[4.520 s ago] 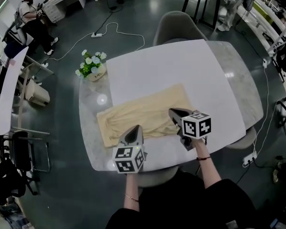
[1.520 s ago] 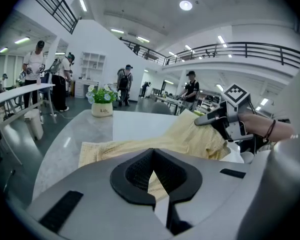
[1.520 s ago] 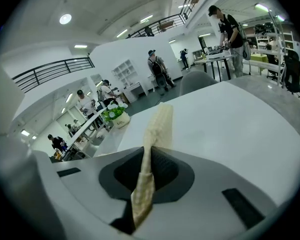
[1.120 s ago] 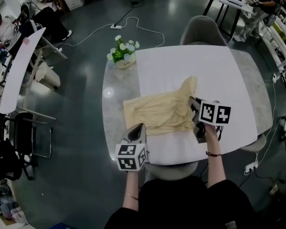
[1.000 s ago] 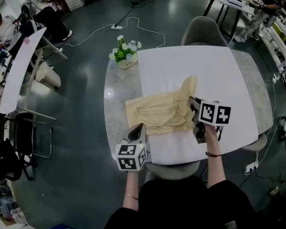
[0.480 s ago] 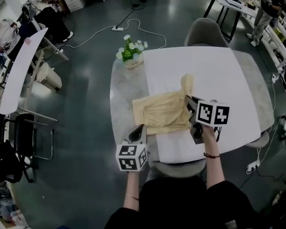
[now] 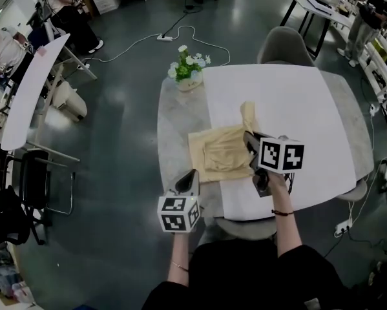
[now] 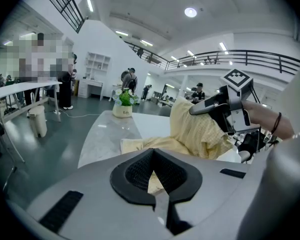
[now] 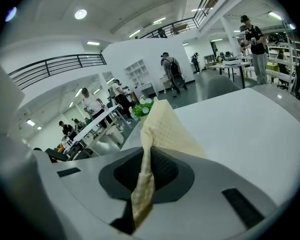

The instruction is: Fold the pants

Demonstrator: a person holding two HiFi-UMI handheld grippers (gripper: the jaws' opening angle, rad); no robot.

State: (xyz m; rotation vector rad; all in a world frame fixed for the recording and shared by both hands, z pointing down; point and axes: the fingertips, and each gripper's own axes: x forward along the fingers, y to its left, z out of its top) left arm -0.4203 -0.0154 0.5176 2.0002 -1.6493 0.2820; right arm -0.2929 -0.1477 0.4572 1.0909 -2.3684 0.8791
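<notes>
Right fingers point(image 7: 250, 142), pinching a pants point(image 7: 218, 159) leg, have carried it leftward over the rest. Left fingers point(image 7: 188, 179) rest closed nearby. The first fold looks nearly laid.

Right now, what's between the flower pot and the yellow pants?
Nothing: only bare grey table lies between the flower pot and the pants, as the head view shows.

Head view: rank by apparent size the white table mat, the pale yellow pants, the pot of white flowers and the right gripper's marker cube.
1. White table mat
2. Pale yellow pants
3. Pot of white flowers and right gripper's marker cube look alike; the cube is nearer the camera, so I won't rank them.
</notes>
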